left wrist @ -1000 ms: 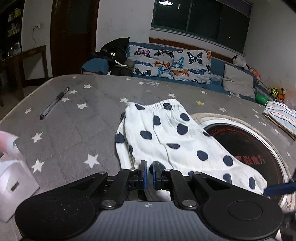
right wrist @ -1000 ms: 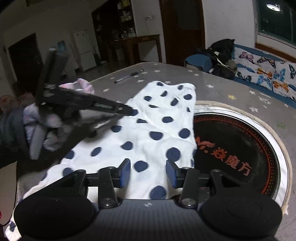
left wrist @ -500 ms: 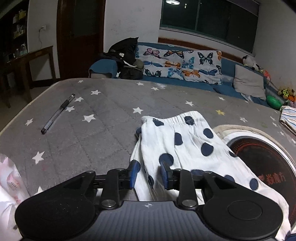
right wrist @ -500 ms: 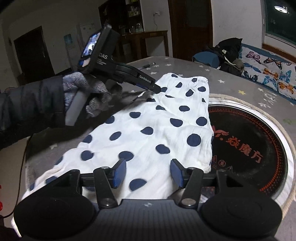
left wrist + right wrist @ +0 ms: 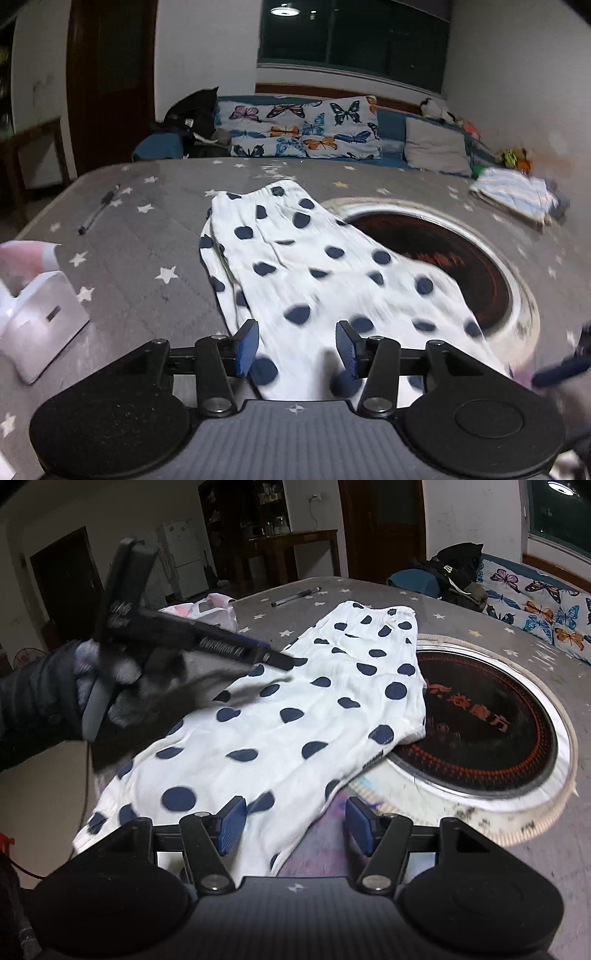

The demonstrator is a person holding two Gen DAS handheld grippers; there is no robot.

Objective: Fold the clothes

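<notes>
White trousers with dark blue dots [image 5: 317, 266] lie flat on the grey star-print table, waistband at the far end, partly over a round black cooktop [image 5: 443, 254]. They also show in the right wrist view [image 5: 280, 723]. My left gripper [image 5: 297, 349] is open and empty, above the near part of the trousers. In the right wrist view the left gripper [image 5: 280, 661] hangs over the trousers' left side, held by a gloved hand. My right gripper [image 5: 293, 827] is open and empty over the near hem.
A pen [image 5: 98, 214] lies at the far left of the table. A white box [image 5: 40, 317] stands at the left edge. Folded striped cloth [image 5: 517, 195] sits at the far right. A sofa with butterfly cushions [image 5: 303, 133] is behind the table.
My left gripper opened, let go of the trousers and pulled back toward the near end. The trousers now lie flatter. My right gripper opened wider and drew back slightly.
</notes>
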